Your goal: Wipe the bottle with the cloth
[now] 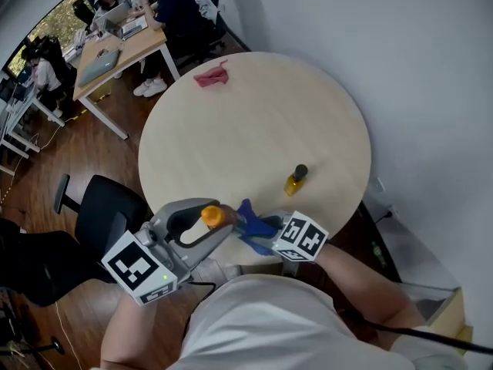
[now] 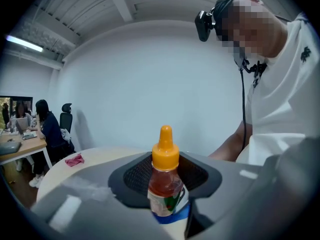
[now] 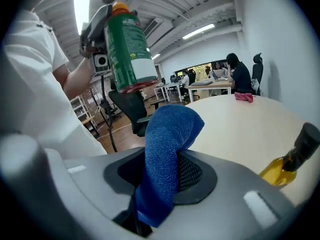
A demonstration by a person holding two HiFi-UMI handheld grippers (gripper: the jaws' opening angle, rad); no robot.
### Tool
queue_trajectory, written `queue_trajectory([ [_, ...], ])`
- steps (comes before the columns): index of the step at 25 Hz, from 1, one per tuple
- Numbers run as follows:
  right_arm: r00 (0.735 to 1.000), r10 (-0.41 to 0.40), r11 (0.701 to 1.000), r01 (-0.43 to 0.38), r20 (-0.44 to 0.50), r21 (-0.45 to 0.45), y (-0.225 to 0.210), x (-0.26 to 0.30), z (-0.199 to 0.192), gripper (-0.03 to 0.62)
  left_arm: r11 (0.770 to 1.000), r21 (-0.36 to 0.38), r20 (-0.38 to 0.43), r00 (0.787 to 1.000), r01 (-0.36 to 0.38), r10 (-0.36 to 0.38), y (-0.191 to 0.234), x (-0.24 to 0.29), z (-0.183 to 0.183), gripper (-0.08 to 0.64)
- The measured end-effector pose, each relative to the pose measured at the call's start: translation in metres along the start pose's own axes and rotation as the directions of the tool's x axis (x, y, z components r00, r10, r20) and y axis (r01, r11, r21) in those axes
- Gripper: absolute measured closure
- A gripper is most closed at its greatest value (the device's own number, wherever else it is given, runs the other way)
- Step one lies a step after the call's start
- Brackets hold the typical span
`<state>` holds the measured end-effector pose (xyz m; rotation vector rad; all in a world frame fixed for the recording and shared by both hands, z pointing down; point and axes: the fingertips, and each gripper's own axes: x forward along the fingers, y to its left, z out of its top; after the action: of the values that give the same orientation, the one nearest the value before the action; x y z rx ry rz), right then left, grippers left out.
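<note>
My left gripper (image 1: 206,226) is shut on a bottle (image 1: 212,216) with an orange cap, held in the air near the table's front edge. In the left gripper view the bottle (image 2: 166,184) stands upright between the jaws, showing amber liquid and a label. My right gripper (image 1: 267,230) is shut on a blue cloth (image 1: 255,227), just right of the bottle. In the right gripper view the cloth (image 3: 167,154) sticks up from the jaws, and the green-labelled bottle (image 3: 127,46) hangs above and to the left. I cannot tell whether cloth and bottle touch.
A small yellow bottle (image 1: 296,179) with a black cap stands on the round table (image 1: 231,141) towards the right. A pink cloth (image 1: 211,76) lies at the far edge. A black chair (image 1: 104,210) stands at the left. People sit at desks (image 1: 115,48) beyond.
</note>
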<state>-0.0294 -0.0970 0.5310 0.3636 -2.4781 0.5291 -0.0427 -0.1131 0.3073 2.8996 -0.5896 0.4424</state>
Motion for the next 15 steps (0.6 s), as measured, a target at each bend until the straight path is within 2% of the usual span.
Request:
queue_trajectory([
  [2,0.998,0.033,0.998,-0.035,0.05,0.046,0.01,-0.001,0.015,0.437,1.0,0.015,-0.004,1.0,0.0,0.0,0.004,0.003,-0.001,0.397],
  [5,0.993,0.038,0.997,-0.045,0.11,0.063,0.02,-0.009,0.033,0.439,0.999,0.043,-0.024,1.0,0.004,-0.003,0.008,0.009,-0.008,0.397],
  [15,0.996,-0.013,0.998,0.007,0.09,0.067,0.047,-0.02,0.021,0.437,0.995,0.08,-0.027,0.998,0.059,-0.057,0.012,0.013,-0.014,0.397],
])
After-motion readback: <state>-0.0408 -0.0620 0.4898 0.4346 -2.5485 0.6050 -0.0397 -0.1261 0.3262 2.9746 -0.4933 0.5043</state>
